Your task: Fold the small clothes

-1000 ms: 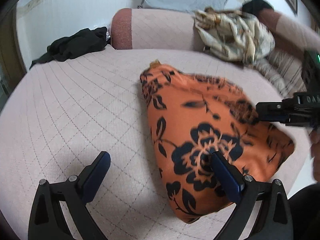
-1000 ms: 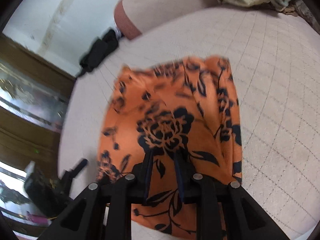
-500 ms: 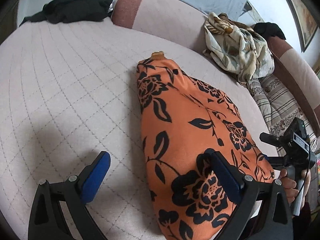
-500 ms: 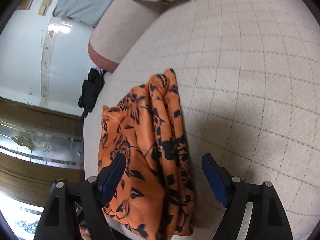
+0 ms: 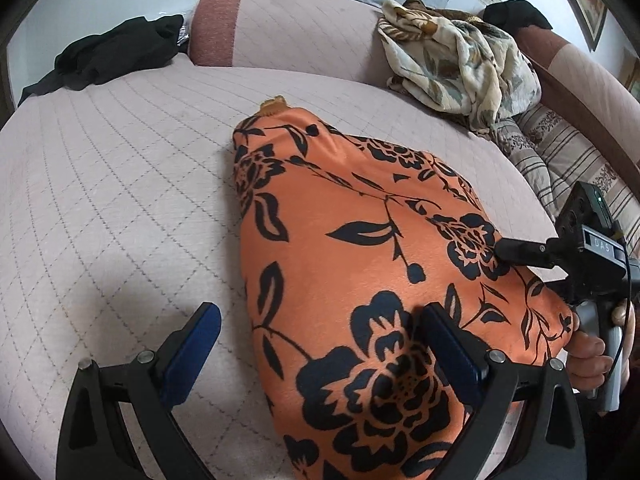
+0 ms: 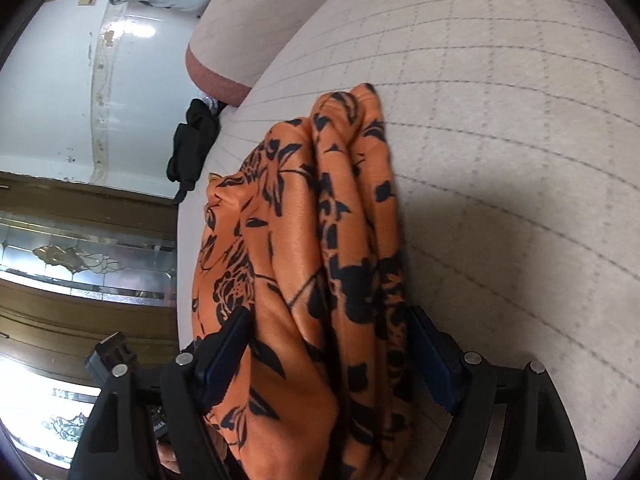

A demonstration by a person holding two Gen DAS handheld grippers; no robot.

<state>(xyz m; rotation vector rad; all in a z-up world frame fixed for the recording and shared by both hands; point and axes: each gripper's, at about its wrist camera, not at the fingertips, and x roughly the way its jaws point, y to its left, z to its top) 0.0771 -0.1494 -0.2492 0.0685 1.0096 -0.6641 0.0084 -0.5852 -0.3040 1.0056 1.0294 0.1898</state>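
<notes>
An orange garment with black flowers (image 5: pixel 352 248) lies folded lengthwise on the quilted pink bed (image 5: pixel 112 184). My left gripper (image 5: pixel 320 344) is open over its near left edge; its right finger rests on the cloth, its left finger over the bed. My right gripper shows in the left wrist view (image 5: pixel 520 250) at the garment's right edge. In the right wrist view the garment (image 6: pixel 320 240) runs bunched between the open jaws of the right gripper (image 6: pixel 332 344), blue pads either side of the cloth and apart from each other.
A black garment (image 5: pixel 108 56) lies at the bed's far left. A crumpled cream floral cloth (image 5: pixel 460 56) sits against the padded pink headboard (image 5: pixel 304 32). A striped pillow (image 5: pixel 568 152) is at the right. Wooden, glass-panelled furniture (image 6: pixel 80 256) stands beside the bed.
The right gripper opened, letting go of the orange garment, then moved back in so the cloth sits between its open jaws. The left gripper stayed open over the garment's near edge.
</notes>
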